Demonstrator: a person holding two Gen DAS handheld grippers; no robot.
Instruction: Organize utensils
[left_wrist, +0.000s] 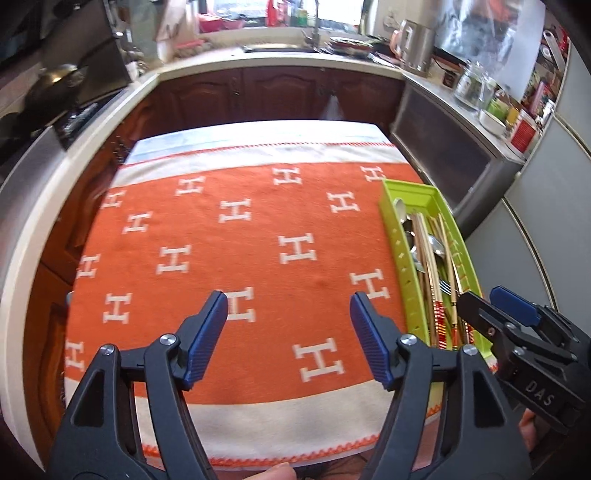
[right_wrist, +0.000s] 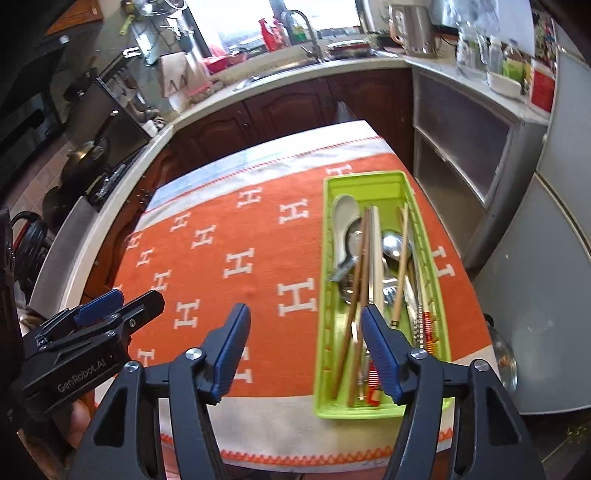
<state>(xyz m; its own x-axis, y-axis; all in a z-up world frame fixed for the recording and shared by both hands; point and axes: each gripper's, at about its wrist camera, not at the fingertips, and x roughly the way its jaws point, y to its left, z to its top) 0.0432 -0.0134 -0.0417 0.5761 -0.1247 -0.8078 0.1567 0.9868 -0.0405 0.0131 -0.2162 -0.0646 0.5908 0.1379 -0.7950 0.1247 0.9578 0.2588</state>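
A lime-green utensil tray (right_wrist: 402, 184) stands lengthwise at the right side of an orange cloth with white H marks (right_wrist: 258, 236). It holds chopsticks (right_wrist: 360, 273), metal spoons (right_wrist: 392, 243) and a white ceramic spoon (right_wrist: 345, 210), all mixed together. My right gripper (right_wrist: 306, 314) hangs open over the tray's near left edge with nothing between its blue pads. My left gripper (left_wrist: 288, 301) is open above the bare cloth, empty too. The tray (left_wrist: 406, 188) sits to its right in the left wrist view. Each gripper shows at the edge of the other's view.
The table is hemmed in by a curved kitchen counter (right_wrist: 280, 79) with a sink and tap (right_wrist: 306, 37), a stove with pans (right_wrist: 88, 155) on the left, and a grey cabinet and fridge (right_wrist: 546, 236) on the right. A kettle (left_wrist: 415, 44) and jars (left_wrist: 472, 81) stand on the counter.
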